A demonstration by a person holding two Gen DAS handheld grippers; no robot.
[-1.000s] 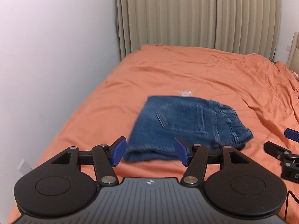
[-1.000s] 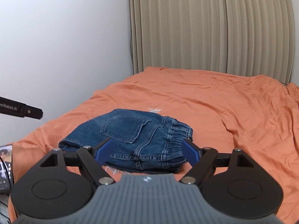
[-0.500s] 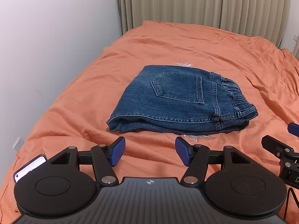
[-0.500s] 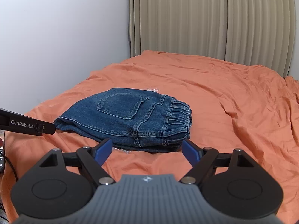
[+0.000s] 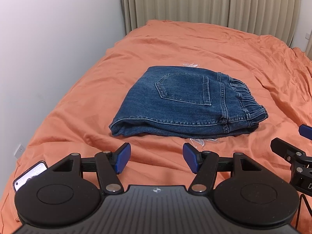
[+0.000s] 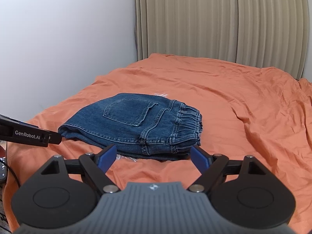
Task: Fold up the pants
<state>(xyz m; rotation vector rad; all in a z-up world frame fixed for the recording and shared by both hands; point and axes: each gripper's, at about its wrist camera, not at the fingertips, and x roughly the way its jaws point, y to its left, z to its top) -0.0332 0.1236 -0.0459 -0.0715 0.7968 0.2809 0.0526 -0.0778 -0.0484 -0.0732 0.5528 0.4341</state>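
Left hand-held gripper (image 5: 156, 159) hovering low over the orange bed (image 5: 195, 44), pointing down and forward, blue pads (image 5: 121, 160) standing wide apart, nothing between them, only bare sheet under the gap. Right hand-held gripper (image 6: 154, 158) pointing along the bed at a flatter angle, pads (image 6: 198, 159) also spread wide and gripping nothing, their tips lying just in front of the near edge of the pants in the right wrist view; whether touching the denim, cannot tell. Folded pants (image 5: 187, 101) lying flat near the middle of the bed, back pocket (image 5: 183, 88) facing up, elastic waistband (image 5: 245, 101) turned to the right side, folded edge turned to the left. Lying ahead of both grippers, a strip of clear sheet separating the near edge from the left pads. Small white print on the sheet (image 5: 197, 141) peeking out beside the near edge of the pants. Wide open room extending on the bed to the right and behind the pants, up to the beige curtain (image 5: 214, 3). Less room on the left side, the bed edge running close along the white wall (image 5: 48, 48). Phone (image 5: 29, 177) lying at the near left corner of the bed, partly hidden behind the left gripper body.
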